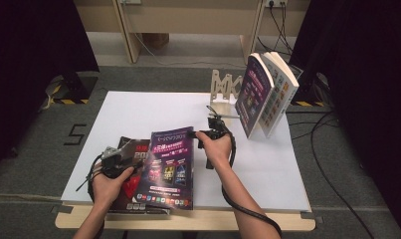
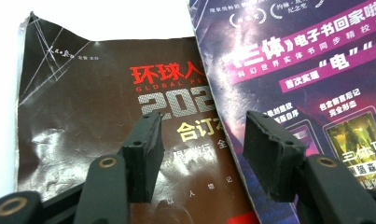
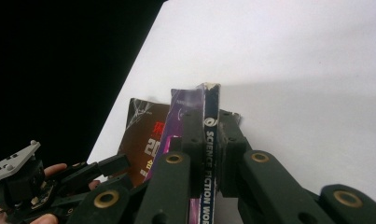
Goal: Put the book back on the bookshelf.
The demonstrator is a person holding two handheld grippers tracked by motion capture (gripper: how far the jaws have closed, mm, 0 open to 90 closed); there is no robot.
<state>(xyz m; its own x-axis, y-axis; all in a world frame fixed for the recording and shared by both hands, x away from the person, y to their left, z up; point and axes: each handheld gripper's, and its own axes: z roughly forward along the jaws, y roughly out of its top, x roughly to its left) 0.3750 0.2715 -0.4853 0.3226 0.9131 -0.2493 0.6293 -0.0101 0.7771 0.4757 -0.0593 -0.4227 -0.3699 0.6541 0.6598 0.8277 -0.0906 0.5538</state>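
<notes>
Glossy purple magazine (image 1: 171, 167), flat, thin spine

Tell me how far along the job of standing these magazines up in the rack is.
Done, it seems: two books lean upright by the wooden rack at the table's far side. In hand: the right gripper is clamped on the purple magazine's spine, its far end raised. The left gripper hangs open over the dark magazine. Left: stand the purple one up, then the dark one.
</notes>
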